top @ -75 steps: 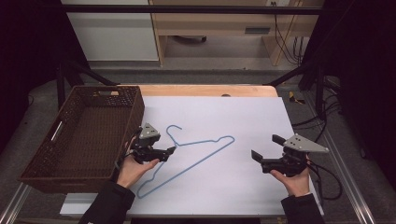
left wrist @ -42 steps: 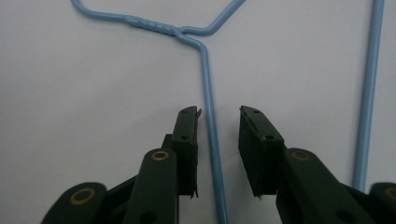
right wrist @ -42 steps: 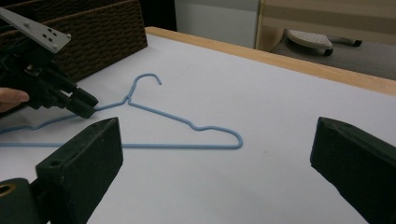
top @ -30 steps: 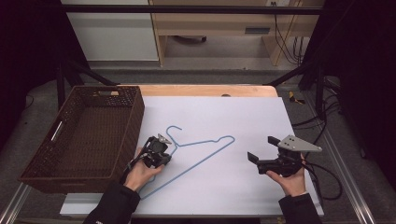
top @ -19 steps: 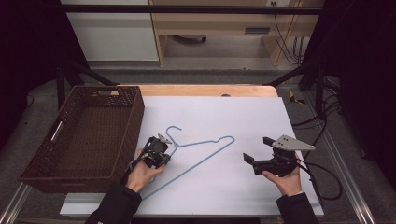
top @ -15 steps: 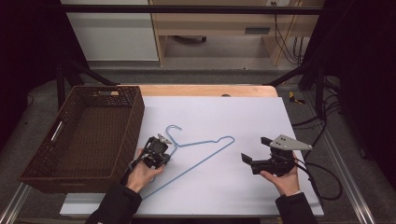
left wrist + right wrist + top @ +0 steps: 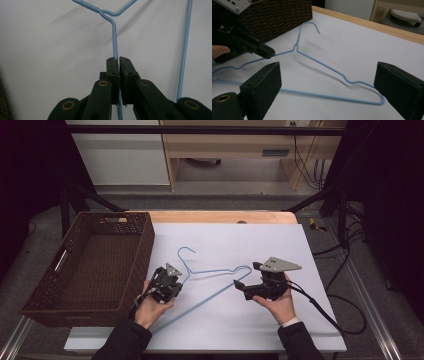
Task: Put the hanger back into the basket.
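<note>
A light-blue wire hanger [image 7: 215, 271] lies on the white sheet [image 7: 260, 240], hook toward the far side. My left gripper [image 7: 169, 283] is shut on its left shoulder wire, just below the twisted neck; the left gripper view shows the hanger wire [image 7: 114, 37] pinched between the pads. My right gripper [image 7: 246, 276] stands open at the hanger's right corner. Its jaws have just been closing a little. The hanger [image 7: 332, 71] lies between them, untouched. My right gripper [image 7: 328, 82] faces my left gripper [image 7: 265, 53] along the hanger.
A brown wicker basket [image 7: 90, 265] stands at the sheet's left edge, close behind my left hand, and the basket [image 7: 282, 15] looks empty. The table's wooden edge [image 7: 220, 216] runs along the far side. A black cable [image 7: 325, 312] trails right from my right gripper.
My right gripper has slid left to the hanger's right corner. My left gripper earlier moved onto the shoulder wire and shut on it, and has kept still since.
</note>
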The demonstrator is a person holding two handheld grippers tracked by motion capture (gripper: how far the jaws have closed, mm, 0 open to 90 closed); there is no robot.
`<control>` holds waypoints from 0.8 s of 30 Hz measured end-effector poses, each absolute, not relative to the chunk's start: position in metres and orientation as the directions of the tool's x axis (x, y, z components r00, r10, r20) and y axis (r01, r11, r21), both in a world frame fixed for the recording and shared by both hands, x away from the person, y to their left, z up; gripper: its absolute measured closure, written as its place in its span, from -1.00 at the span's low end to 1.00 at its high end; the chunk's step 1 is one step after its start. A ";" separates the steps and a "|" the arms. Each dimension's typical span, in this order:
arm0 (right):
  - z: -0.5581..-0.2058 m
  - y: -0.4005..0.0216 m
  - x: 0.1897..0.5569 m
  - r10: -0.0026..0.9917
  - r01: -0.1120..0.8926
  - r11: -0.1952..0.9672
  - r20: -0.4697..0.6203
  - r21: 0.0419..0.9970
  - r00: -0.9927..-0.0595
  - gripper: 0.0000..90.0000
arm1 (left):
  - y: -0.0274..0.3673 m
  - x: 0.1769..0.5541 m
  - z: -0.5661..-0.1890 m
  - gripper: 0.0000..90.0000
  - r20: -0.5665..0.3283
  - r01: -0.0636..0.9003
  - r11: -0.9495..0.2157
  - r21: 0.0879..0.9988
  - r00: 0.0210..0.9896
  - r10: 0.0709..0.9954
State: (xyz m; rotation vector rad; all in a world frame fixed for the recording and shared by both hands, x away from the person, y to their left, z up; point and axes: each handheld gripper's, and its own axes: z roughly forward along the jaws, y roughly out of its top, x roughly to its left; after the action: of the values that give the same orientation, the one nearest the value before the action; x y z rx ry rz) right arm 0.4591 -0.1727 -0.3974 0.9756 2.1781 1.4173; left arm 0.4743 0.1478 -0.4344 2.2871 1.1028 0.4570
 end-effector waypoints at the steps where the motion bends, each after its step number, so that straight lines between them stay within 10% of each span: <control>1: -0.398 -0.170 0.461 0.715 0.354 0.254 0.072 0.900 -0.695 -0.81 | 0.147 0.473 -0.433 0.93 0.064 0.602 -0.510 0.614 0.606 0.793; 24: -0.413 -0.068 0.506 0.676 0.386 0.266 0.115 0.883 -0.728 -0.38 | 0.141 0.458 -0.424 0.93 0.088 0.560 -0.526 0.640 0.626 0.775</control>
State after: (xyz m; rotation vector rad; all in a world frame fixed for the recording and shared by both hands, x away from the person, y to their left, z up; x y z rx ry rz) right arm 0.5061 -0.0682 -0.4130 0.9777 2.2548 1.4467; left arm 0.4577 0.1408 -0.4242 2.2775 1.0426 0.4924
